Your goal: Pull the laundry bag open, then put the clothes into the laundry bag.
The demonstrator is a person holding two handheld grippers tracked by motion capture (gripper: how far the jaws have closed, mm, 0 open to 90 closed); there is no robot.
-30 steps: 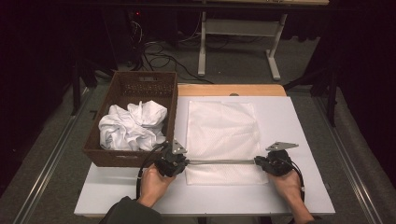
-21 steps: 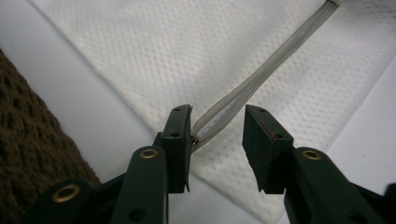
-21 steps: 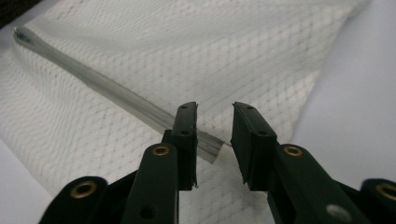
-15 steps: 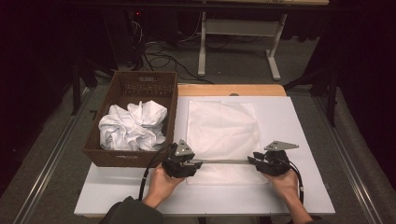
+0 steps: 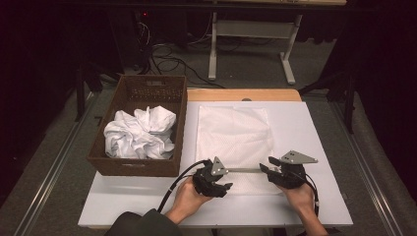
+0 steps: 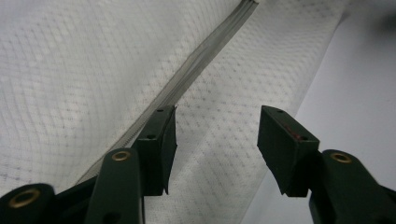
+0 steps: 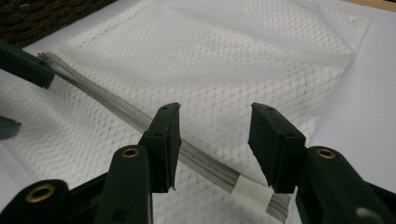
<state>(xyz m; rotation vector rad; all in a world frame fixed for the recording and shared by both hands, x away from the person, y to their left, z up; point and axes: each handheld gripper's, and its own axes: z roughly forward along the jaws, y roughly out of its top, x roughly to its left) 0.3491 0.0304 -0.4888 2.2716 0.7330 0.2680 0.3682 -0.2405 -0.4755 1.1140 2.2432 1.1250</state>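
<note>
High view: both grippers, left (image 5: 222, 186) and right (image 5: 268, 170), have just opened, releasing the mesh bag (image 5: 235, 135) zipper (image 5: 243, 170) between 5 and 7 o'clock; flattening looks finished.

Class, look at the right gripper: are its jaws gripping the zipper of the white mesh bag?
Apart. The right gripper view shows the right gripper open, having just been opening, with the zipper lying loose between its jaws.

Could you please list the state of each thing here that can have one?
Mesh laundry bag: lying flat on the table, zipper closed as far as it shows.
Wicker basket: holds crumpled white cloth.
Left gripper: open, jaws just opened, above the bag beside the zipper, gripping nothing.
Right gripper: open, jaws just opened, straddling the zipper without pressing it.
</note>
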